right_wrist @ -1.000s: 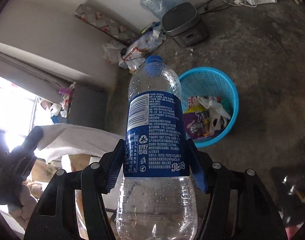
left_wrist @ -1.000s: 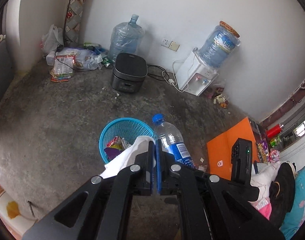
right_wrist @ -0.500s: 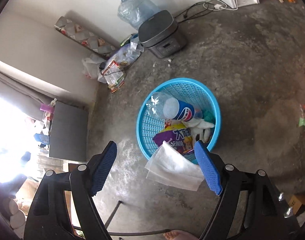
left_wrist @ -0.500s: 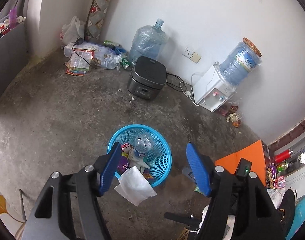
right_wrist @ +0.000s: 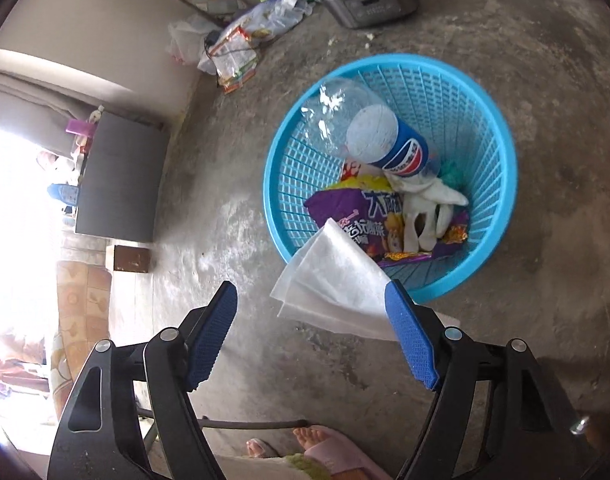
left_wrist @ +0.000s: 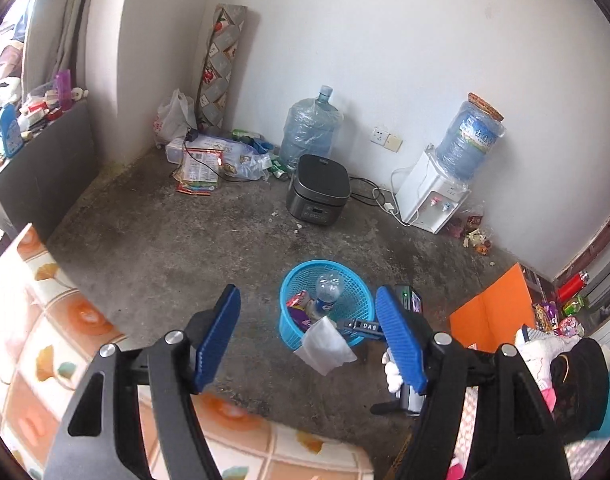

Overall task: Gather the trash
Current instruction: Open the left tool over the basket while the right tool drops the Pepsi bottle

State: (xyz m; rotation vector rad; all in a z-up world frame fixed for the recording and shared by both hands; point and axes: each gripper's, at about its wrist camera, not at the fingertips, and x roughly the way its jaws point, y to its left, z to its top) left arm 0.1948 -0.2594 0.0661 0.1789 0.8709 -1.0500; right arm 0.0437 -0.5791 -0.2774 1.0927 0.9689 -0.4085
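Left gripper (left_wrist: 307, 344): jaws apart and opening, nothing between the pads.
Right gripper (right_wrist: 311, 334): jaws apart and closing; nothing clamped.
Tissue (right_wrist: 337, 284): white sheet over the basket's near rim, one edge at the right gripper's right pad; touching or not, I cannot tell.
Basket (right_wrist: 493, 216): blue, on the concrete floor (right_wrist: 225, 184).
Bottle (right_wrist: 369, 132): lying inside, above a purple snack bag (right_wrist: 357, 216).
Rice cooker (left_wrist: 319, 196): well beyond, near the wall.
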